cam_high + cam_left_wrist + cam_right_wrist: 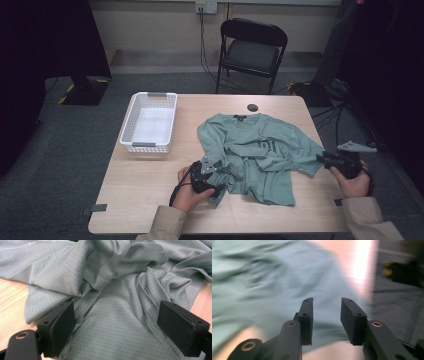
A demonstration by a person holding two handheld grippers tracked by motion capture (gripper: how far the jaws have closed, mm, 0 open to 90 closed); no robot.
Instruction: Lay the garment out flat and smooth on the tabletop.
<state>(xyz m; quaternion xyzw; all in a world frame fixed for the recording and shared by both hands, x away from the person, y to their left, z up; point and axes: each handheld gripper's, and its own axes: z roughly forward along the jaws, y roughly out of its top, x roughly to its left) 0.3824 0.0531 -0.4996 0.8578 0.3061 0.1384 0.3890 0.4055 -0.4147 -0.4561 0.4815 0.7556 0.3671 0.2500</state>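
A sage-green long-sleeved shirt (pixel 255 150) lies crumpled on the wooden table (pixel 145 192), collar toward the far edge. My left gripper (pixel 218 181) rests at the shirt's near-left corner, by a bunched sleeve. In the left gripper view it (pixel 117 320) is open, its jaws spread wide over the dotted fabric (pixel 62 270), which lies loose between them without being pinched. My right gripper (pixel 322 159) sits at the table's right edge, pointing at the end of the shirt's right sleeve. Its own blurred view shows it (pixel 327 307) open, with nothing between the jaws and the shirt (pixel 262 277) just beyond.
A white plastic basket (pixel 127 131) stands empty on the table's far left. A small black round object (pixel 253 107) lies beyond the collar. A black folding chair (pixel 252 47) stands behind the table. Bare wood lies along the near edge and left of the shirt.
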